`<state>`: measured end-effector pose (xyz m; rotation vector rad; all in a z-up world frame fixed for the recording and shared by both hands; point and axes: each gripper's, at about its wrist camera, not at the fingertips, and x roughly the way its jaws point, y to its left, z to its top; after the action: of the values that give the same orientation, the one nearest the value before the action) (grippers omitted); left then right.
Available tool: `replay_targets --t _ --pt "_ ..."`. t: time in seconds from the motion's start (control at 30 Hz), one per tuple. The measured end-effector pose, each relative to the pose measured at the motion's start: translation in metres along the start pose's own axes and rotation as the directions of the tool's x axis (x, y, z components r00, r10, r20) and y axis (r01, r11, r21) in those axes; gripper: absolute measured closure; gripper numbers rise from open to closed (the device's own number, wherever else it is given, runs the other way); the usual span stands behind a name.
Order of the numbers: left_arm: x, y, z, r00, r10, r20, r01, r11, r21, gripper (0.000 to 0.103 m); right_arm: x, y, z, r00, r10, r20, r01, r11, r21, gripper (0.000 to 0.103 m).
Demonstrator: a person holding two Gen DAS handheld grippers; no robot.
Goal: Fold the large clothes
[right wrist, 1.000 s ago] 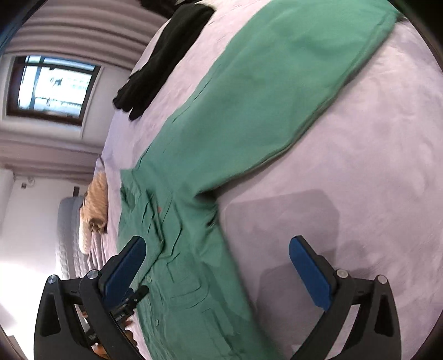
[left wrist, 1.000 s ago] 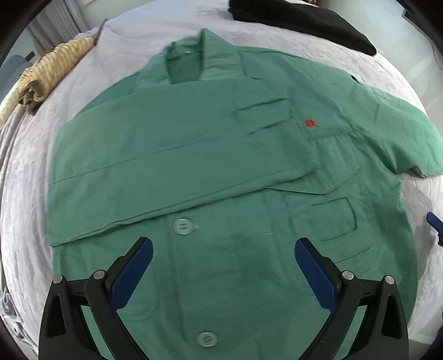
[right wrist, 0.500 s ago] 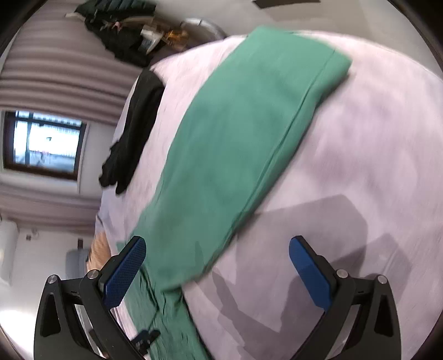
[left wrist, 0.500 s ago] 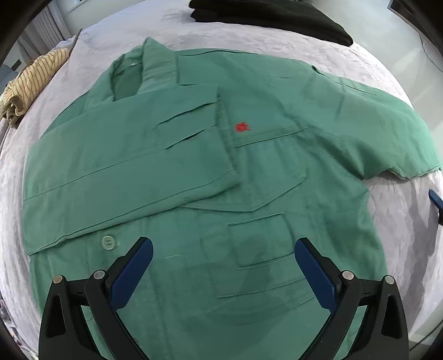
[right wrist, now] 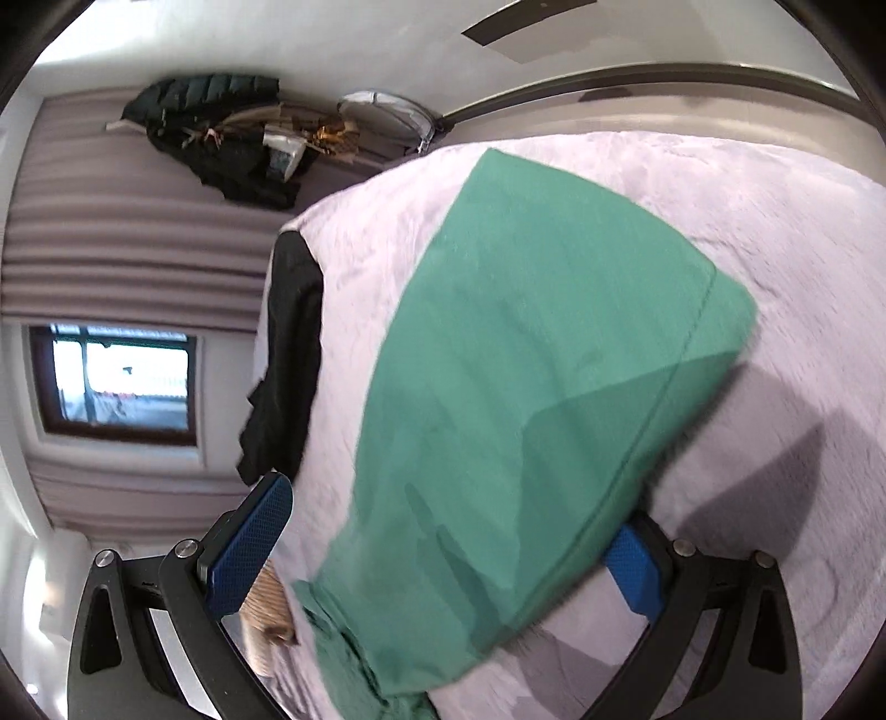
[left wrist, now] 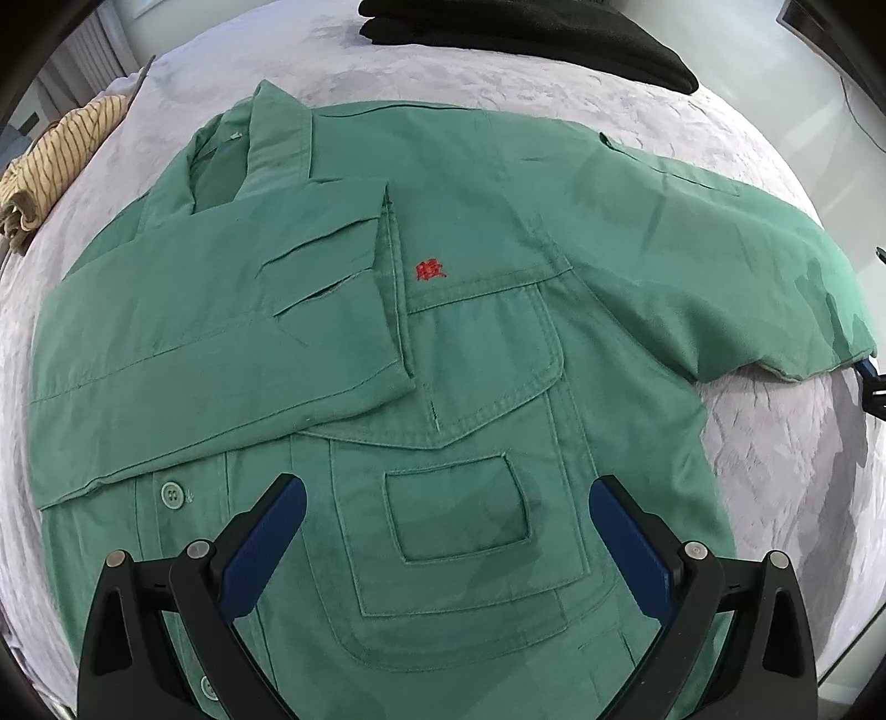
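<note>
We see one green jacket spread face up on a pale grey bed cover, collar toward the far side. One of its two sleeves is folded across the chest; the other sleeve lies stretched out to the right. On the front we count two buttons, one red embroidered mark and one flapped chest pocket with a square patch below it.

Our left gripper hangs over the jacket's front with its two blue fingers spread wide, nothing between them. Our right gripper is also spread, and the stretched sleeve runs between its fingers, draping over the right one; it is not pinched.

One black garment lies at the far edge of the bed, and one striped yellow cloth at the far left. Beyond the bed, one window shows in a curtained wall.
</note>
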<state>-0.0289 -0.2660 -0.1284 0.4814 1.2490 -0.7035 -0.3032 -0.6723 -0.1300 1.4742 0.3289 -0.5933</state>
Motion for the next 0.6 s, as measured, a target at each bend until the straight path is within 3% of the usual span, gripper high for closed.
replay_targets --t 0.1,0.17,0.2,0.23,0.27,0.37,0.6 --pt "-0.002 0.001 0.000 1.000 -0.001 0.007 0.001 1.000 0.002 0.000 0.002 -0.001 0.001 1.000 0.006 0.010 -0.006 0.999 0.036 0.001" --pt "-0.001 0.002 0.003 1.000 -0.002 0.009 0.002 1.000 -0.004 0.000 0.001 -0.005 0.001 1.000 0.004 0.008 -0.004 0.998 0.057 0.010" --pt "0.000 0.007 0.002 1.000 -0.003 0.009 0.003 1.000 -0.008 0.000 0.001 -0.008 0.001 1.000 -0.002 0.000 0.002 0.997 0.075 0.035" --pt "0.000 0.009 0.003 1.000 -0.003 0.009 0.003 1.000 -0.014 0.000 0.005 -0.014 0.002 1.000 -0.019 -0.021 0.022 0.993 0.117 0.080" --pt "0.000 0.013 0.003 1.000 -0.003 0.009 0.004 1.000 -0.022 0.000 0.007 -0.021 0.006 0.999 -0.020 -0.027 0.024 0.988 0.151 0.099" --pt "0.001 0.025 0.005 1.000 0.000 0.015 0.001 0.999 -0.040 0.000 0.005 -0.023 0.004 1.000 0.022 -0.005 -0.021 0.983 0.183 0.100" --pt "-0.011 0.074 0.003 0.998 0.037 0.051 -0.033 0.996 -0.083 0.000 0.015 0.062 -0.018 0.988 0.141 -0.066 -0.144 0.988 -0.048 0.100"
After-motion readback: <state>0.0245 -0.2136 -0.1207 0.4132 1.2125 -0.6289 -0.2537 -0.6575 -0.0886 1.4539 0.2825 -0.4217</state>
